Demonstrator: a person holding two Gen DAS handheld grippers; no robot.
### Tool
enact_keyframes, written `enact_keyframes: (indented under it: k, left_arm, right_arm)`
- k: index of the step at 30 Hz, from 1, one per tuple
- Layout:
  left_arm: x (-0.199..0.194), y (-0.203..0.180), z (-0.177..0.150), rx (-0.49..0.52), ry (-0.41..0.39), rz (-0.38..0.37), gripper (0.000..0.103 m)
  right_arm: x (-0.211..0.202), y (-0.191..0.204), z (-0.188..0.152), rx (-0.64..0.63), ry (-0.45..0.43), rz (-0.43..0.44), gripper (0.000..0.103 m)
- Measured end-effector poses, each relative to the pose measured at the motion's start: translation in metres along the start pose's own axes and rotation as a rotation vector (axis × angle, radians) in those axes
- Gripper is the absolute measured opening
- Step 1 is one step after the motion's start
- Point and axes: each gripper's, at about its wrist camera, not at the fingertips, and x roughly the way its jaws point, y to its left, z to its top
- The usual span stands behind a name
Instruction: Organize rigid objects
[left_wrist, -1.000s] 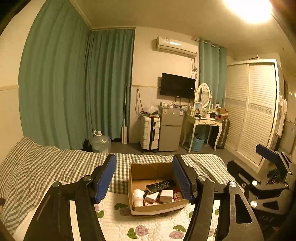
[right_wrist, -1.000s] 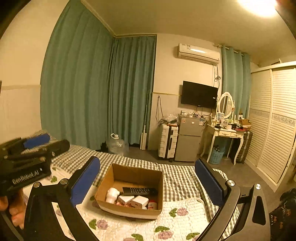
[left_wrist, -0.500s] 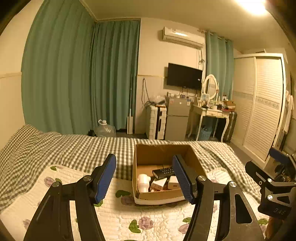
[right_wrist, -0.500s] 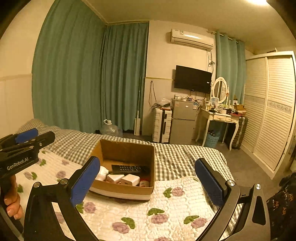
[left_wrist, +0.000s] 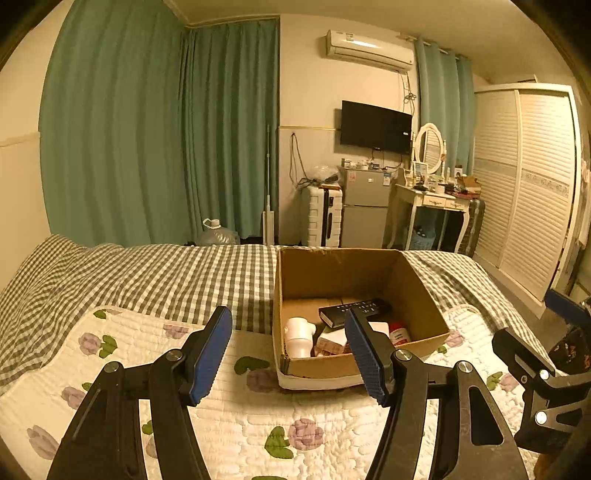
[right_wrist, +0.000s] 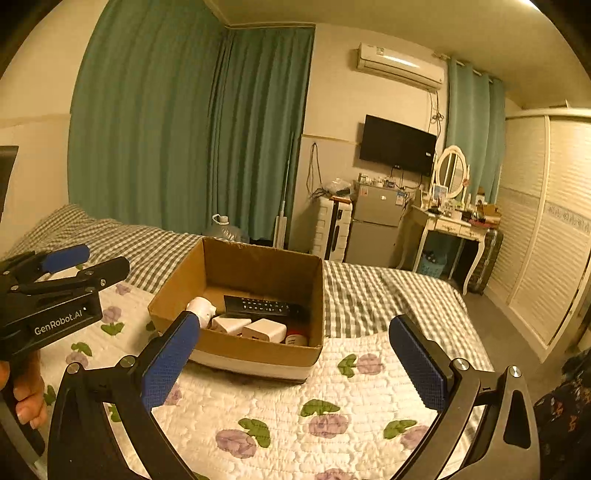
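Observation:
An open cardboard box (left_wrist: 424, 295) (right_wrist: 258, 266) sits on the floral quilt. Inside lie a black remote (left_wrist: 354, 310) (right_wrist: 266, 305), a white bottle (left_wrist: 299, 334) (right_wrist: 201, 307), white adapter blocks (right_wrist: 264, 329) and a small red-capped item (left_wrist: 399, 332) (right_wrist: 295, 339). My left gripper (left_wrist: 291, 350) is open and empty, just in front of the box. My right gripper (right_wrist: 295, 363) is open wide and empty, short of the box's near wall. The left gripper also shows at the left of the right wrist view (right_wrist: 66, 264), the right gripper at the right of the left wrist view (left_wrist: 546, 343).
The floral quilt (right_wrist: 295, 406) lies over a checked bedspread (left_wrist: 147, 273). Beyond the bed stand green curtains (left_wrist: 147, 129), a water jug (left_wrist: 218, 232), a fridge (left_wrist: 364, 210), a dressing table (left_wrist: 436, 199) and a wardrobe (left_wrist: 532, 184).
Both cameras have tilted down and moved closer to the box, which now looks larger. Both grippers stay open and empty.

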Motion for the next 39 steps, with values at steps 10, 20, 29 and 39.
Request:
enact_keyframes:
  k: [10,20,29,39]
  left_arm:
    - [0.007,-0.006,-0.004,0.007,0.015,0.006,0.066]
    - [0.005,-0.009,-0.007,0.020,0.017,0.003,0.066]
    - [0.003,-0.006,-0.004,0.014,0.007,0.009,0.066]
    - [0.002,-0.005,-0.004,0.018,0.006,0.012,0.066]
  right_arm:
    - [0.009,-0.009,-0.011,0.033,0.021,-0.001,0.103]
    - [0.006,-0.013,-0.011,0.045,0.024,-0.004,0.103]
    - [0.006,-0.009,-0.010,0.036,0.028,-0.001,0.103]
    - [0.006,-0.007,-0.012,0.033,0.030,0.001,0.103]
